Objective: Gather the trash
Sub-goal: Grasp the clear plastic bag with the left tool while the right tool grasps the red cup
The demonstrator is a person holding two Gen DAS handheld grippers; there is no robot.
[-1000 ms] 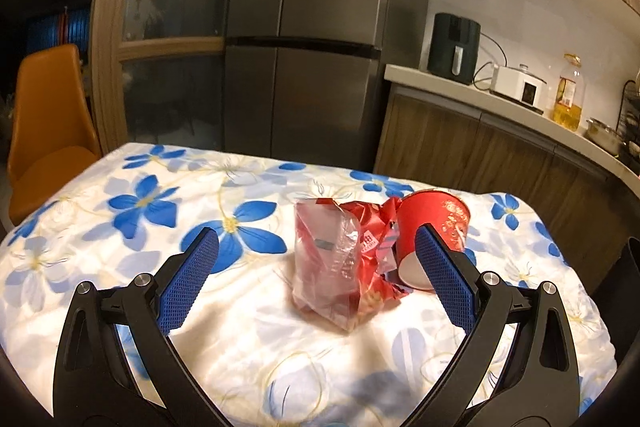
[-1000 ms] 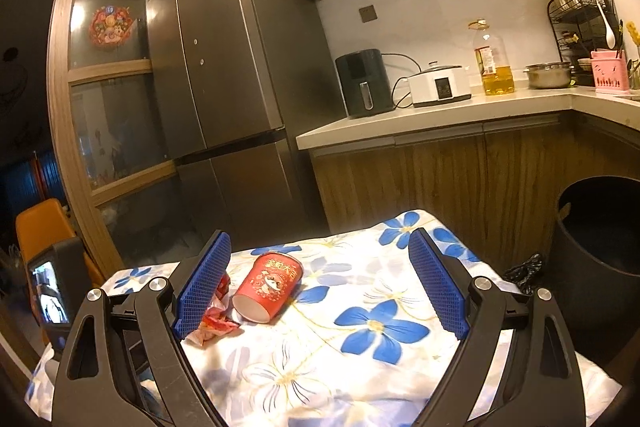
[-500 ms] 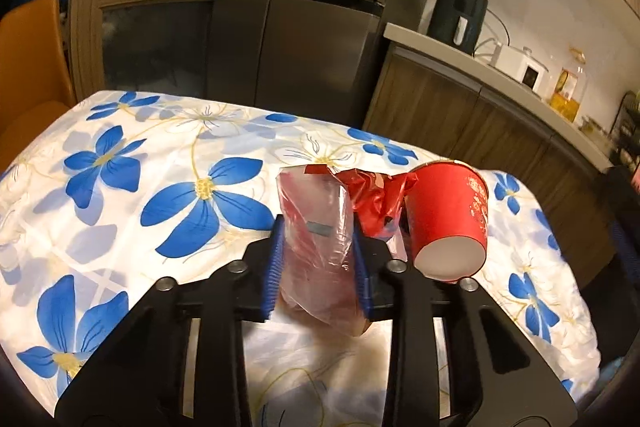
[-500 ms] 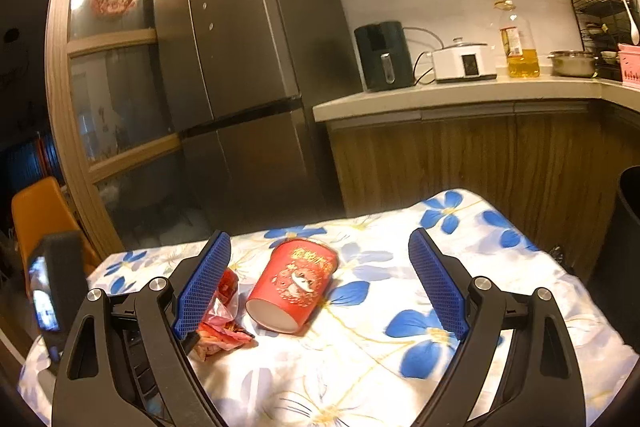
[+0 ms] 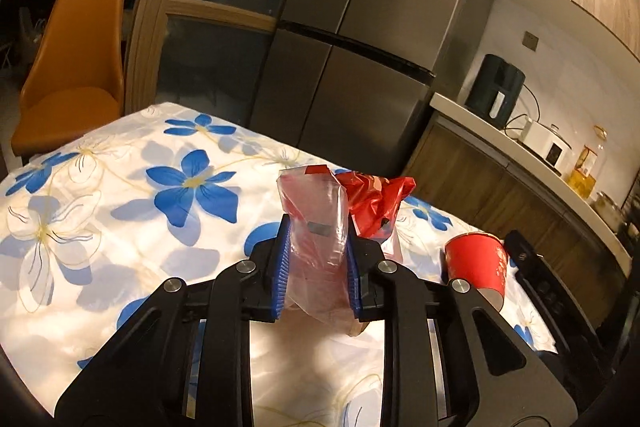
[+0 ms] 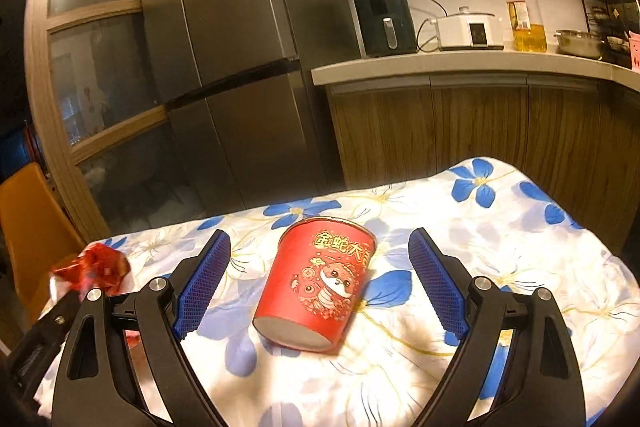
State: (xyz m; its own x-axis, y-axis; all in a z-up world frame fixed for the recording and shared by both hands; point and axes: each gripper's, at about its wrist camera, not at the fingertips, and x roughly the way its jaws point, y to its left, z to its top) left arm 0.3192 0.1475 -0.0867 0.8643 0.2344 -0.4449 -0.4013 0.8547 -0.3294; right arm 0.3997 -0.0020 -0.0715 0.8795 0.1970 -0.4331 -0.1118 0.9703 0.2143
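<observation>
1. Our left gripper (image 5: 317,269) pinches the clear plastic bag (image 5: 316,243) above the floral tablecloth (image 5: 120,227); it looks light, limp and slippery, perhaps lifted.
2. Our right gripper (image 6: 320,287) is spread around the tipped red paper cup (image 6: 316,285); we judge it light and crushable, best gripped gently across its sides.

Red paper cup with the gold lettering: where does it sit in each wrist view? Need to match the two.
Left wrist view: red paper cup lies on its side at right of centre, right of the left claw.
Right wrist view: red paper cup lies centred between the open right claw fingers.
Shared landmark: dark air fryer on the counter.
</observation>
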